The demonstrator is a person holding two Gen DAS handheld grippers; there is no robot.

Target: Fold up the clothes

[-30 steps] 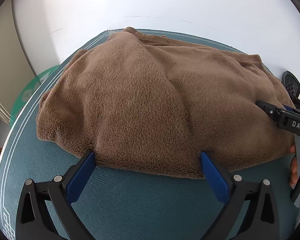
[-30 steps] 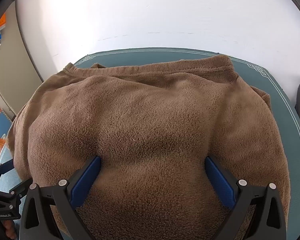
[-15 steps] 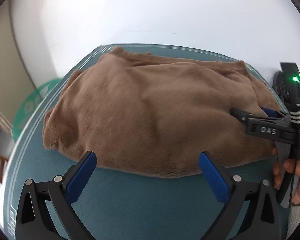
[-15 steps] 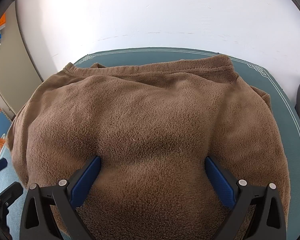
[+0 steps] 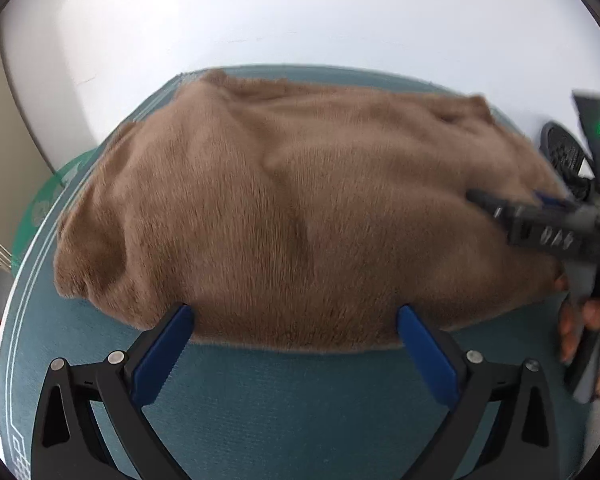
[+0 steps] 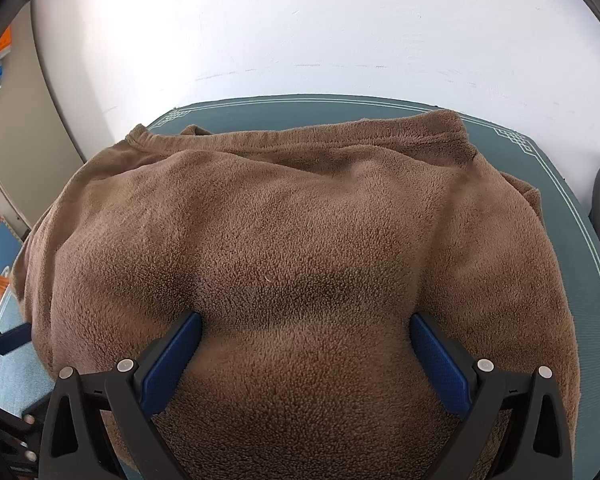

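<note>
The fleece (image 6: 300, 240), a thick brown garment, lies in a folded mound across the middle of the teal mat (image 5: 280, 392) that covers the desk, its far hem close to the mat's far edge. Layers appear doubled under the top panel, which suggests folding is partly done.

The right gripper (image 6: 306, 354) sits low over the fleece's near part, fingers (image 6: 172, 360) spread wide with pile bulging between them; nothing is clamped. The posture reads as pressing or smoothing the bundle.

The left gripper (image 5: 292, 344) is at the fleece's near edge, fingers (image 5: 426, 354) wide, tips just touching the hem, holding nothing. This placement would suit taking the hem for a further fold.

A hand (image 5: 588, 332) grips the right gripper's handle at the desk's right side. A dark object (image 5: 564, 156) lies beyond the mat; its kind cannot be told.
</note>
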